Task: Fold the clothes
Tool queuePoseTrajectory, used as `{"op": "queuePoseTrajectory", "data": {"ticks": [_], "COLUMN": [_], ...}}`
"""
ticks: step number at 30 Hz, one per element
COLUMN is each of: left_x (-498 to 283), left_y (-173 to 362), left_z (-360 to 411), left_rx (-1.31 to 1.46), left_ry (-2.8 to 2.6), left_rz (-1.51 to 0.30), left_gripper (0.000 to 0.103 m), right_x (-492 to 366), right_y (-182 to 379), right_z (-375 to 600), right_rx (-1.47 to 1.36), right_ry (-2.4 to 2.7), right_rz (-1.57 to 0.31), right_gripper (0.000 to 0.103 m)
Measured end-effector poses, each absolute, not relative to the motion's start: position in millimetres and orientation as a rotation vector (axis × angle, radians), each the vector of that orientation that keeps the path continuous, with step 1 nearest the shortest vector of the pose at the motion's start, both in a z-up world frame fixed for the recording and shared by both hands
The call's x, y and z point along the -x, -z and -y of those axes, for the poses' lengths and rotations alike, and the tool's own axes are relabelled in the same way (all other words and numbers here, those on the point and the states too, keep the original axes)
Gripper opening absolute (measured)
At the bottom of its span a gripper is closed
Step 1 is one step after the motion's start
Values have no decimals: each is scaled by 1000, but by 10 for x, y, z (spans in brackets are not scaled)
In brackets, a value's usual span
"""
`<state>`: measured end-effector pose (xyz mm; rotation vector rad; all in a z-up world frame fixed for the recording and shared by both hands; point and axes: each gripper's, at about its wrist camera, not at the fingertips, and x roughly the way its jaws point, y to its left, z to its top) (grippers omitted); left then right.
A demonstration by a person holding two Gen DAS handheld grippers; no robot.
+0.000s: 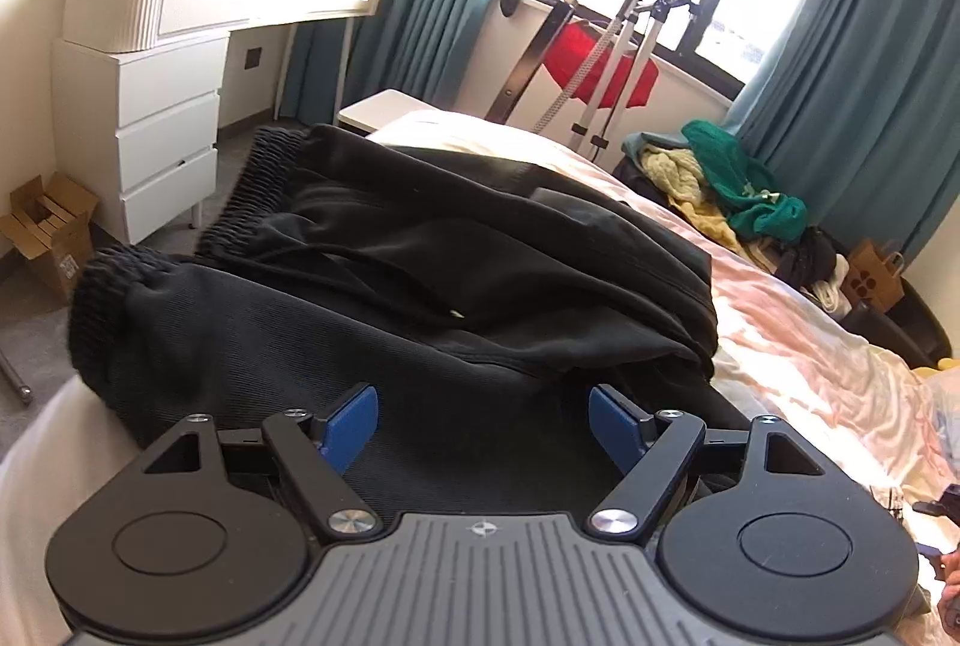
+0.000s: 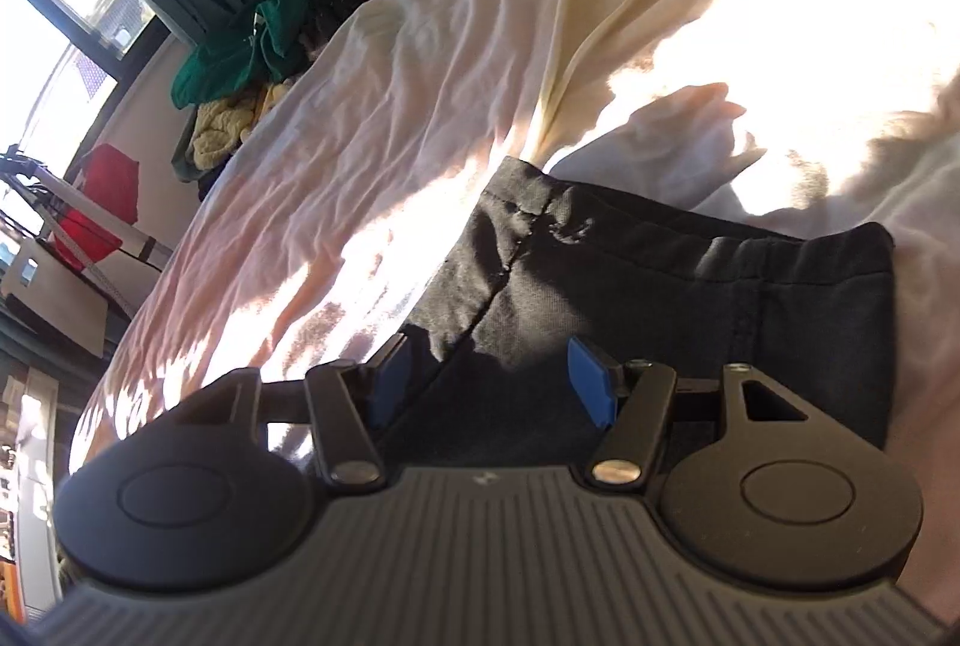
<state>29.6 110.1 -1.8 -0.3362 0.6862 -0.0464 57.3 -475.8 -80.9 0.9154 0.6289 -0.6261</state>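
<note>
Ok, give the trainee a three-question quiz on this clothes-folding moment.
1. True or false: the left gripper is clamped on the black trousers.
2. The sheet under the trousers is: A) pale pink-cream B) blue C) grey.
3. Fill in: the green garment lies on a pile beside the ____.

Key: 1 false, both the left gripper and the right gripper are open over the fabric; 2 A; 3 bed.

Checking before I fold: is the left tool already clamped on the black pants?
No, the left tool is open, its blue pads spread apart over the black pants without pinching any fabric.
</note>
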Motion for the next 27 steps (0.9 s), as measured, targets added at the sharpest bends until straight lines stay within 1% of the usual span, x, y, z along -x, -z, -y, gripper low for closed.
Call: {"op": "queuePoseTrajectory", "data": {"ticks": [3,7,10,12,13,15,16,19,22,27], "left_x": [-423,-601,-700,-742,-745,-734,-729,-708,-672,-602], "left_y": [292,627,729,765,771,773,774,756,715,617], "left_z": [-1002,-1012,-998,-977,-977,-984,-988,-1025,-1084,-1200], "left_rx": [340,376,378,361,357,353,351,371,418,505], "left_ry": [77,99,109,117,121,130,134,148,157,171], "left_rz": [-736,-817,-831,-828,-827,-823,-821,-811,-792,-727], "left_gripper": [80,79,79,79,79,79,79,78,76,75], "right_x": [-998,-1523,-1738,-1735,-1734,-1705,-1674,-1596,-1486,-1276], "right_y": [813,866,1030,1045,1052,1028,998,813,491,-401], "right_z": [4741,4701,4698,4661,4643,4596,4588,4563,4559,4495], "right_rx": [-878,-685,-583,-553,-537,-515,-532,-540,-587,-670], "right_ry": [619,742,807,834,848,861,867,884,881,769], "right_rz": [-684,-795,-913,-909,-908,-924,-911,-856,-750,-488], "right_gripper": [64,64,63,60,42,9,5,4,4,4]}}
